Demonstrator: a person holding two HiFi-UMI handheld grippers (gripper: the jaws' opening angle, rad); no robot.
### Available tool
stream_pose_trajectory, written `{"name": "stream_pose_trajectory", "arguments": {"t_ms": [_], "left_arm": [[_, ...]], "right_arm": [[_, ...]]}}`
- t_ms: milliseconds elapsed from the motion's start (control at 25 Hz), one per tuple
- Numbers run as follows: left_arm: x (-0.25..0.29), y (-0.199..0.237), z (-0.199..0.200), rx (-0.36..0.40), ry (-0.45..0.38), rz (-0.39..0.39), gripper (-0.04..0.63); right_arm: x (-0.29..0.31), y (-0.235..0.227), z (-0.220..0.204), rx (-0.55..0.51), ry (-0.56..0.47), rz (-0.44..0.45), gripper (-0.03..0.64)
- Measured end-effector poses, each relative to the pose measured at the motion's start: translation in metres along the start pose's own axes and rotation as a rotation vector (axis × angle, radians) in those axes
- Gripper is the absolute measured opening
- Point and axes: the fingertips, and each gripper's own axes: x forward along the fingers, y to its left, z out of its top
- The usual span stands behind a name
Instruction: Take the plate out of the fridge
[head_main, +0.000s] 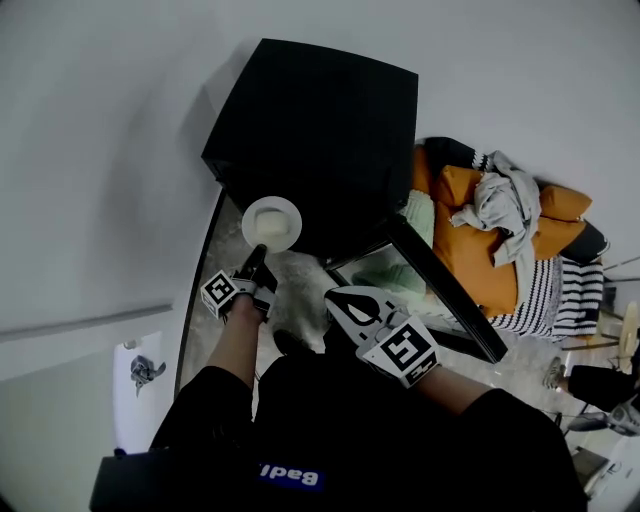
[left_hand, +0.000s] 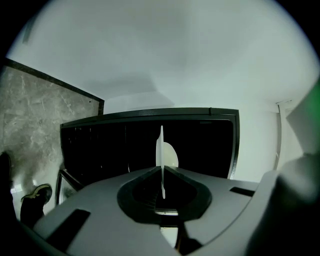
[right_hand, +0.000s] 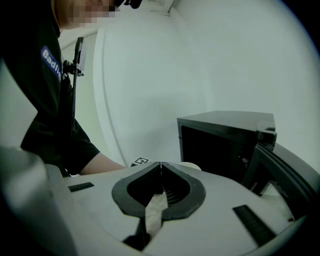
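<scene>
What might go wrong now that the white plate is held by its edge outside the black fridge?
The left tool grips the plate only by its thin rim, so it might tilt or slip out. The fridge door stands open nearby, and a careless swing could knock the plate against it.

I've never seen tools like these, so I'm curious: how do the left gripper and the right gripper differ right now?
The left gripper is clamped on the rim of a white plate; the right gripper is shut on nothing. The left one reaches out in front of the black fridge; the right one sits nearer the person's body. Both have their jaws almost together.
</scene>
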Motion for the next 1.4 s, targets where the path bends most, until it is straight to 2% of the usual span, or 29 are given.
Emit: {"name": "stream_pose_trajectory", "arguments": {"t_ms": [160,520,1160,1400], "left_arm": [[-0.013,-0.028,-0.014,-0.04,0.008,-0.042,0.018],[-0.044,-0.099,-0.036,-0.06,0.035,-0.112,0.02],[-0.104,-0.212,-0.046,-0.039,0.022,-0.243,0.02],[-0.104,-0.253,-0.051,0.001,0.049,-0.277,0.02]], "right_arm": [[-0.003,0.003,0.003,-0.003,-0.009,-0.003,0.012],[-0.011,0.004,0.018,-0.015,-0.061,-0.02,0.012],[-0.015,0.004,0.018,-0.002,-0.096,-0.025,0.012],[-0.012,0.012,0.021,-0.01,-0.111,0.005,0.012]]}}
